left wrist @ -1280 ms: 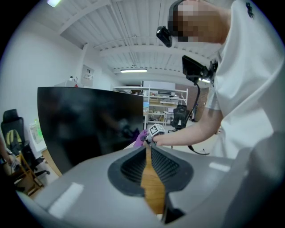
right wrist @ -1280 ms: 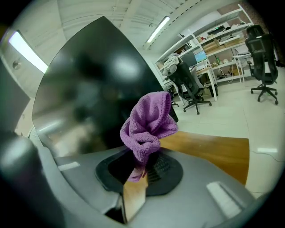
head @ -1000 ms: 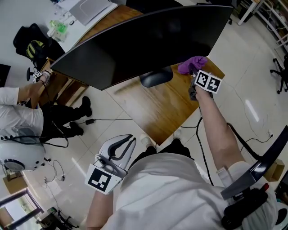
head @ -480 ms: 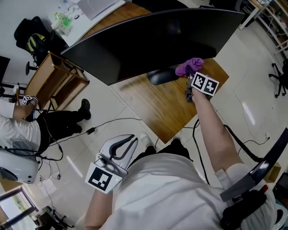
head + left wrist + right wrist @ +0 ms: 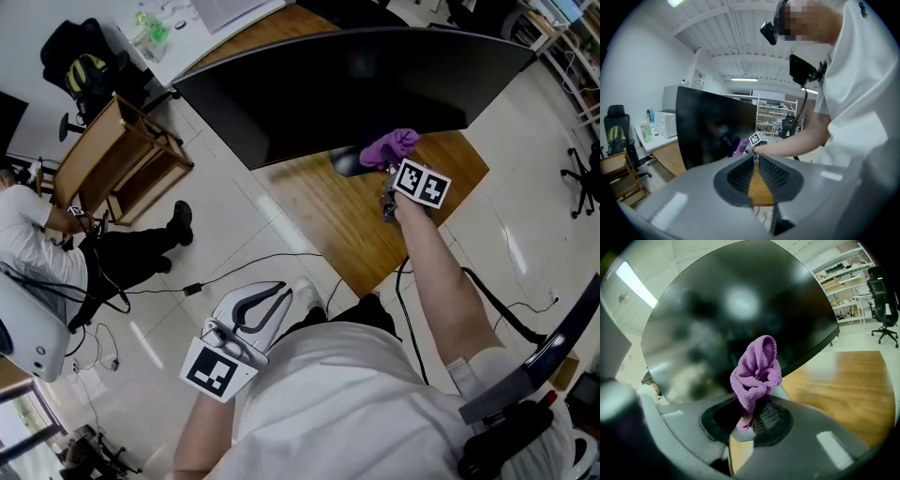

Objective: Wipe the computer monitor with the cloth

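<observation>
We see right gripper (image 5: pixel 390 169) carry cloth (image 5: pixel 389 147) leftward along lower edge of monitor (image 5: pixel 347 84) versus a second ago; now just beside stand (image 5: pixel 349 161), upper centre of frame. Right jaws clenched on purple cloth, bunch sticking up before dark screen; contact unclear. Left gripper (image 5: pixel 251 309) idle lower left, jaw tips together, nothing between. We judge wipe under way along bottom strip, upper screen probably still to do.

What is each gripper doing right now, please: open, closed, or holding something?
Left gripper: closed, holding nothing.
Right gripper: closed on the purple cloth.
</observation>
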Demonstrator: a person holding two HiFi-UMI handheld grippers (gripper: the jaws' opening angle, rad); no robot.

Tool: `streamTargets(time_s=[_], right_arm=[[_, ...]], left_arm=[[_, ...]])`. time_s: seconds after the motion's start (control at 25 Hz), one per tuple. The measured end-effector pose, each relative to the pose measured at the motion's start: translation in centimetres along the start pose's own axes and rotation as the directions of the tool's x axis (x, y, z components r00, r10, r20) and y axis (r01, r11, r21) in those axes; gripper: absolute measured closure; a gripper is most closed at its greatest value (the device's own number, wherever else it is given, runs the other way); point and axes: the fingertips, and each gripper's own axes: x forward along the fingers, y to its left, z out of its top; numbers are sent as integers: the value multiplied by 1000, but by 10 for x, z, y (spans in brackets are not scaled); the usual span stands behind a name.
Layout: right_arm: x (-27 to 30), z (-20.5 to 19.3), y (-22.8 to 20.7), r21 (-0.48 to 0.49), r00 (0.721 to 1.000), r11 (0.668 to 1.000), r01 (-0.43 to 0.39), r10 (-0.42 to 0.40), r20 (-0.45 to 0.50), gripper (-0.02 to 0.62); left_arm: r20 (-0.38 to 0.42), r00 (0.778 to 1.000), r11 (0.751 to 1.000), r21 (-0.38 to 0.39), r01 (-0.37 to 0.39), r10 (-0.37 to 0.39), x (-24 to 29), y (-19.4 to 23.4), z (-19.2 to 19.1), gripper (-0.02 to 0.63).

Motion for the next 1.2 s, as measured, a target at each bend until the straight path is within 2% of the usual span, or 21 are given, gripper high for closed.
streamTargets(time_s=[0.8,1.2], right_arm=[[32,-59,111,-75,989,989,-125,119,-90,548],[47,-90,174,-116,967,969,-216,197,-160,548]], left_arm=[[24,997,996,-41,-77,78,-59,20,-26,549],[50,991,990,-70,-124,128,-78,32,-32,549]])
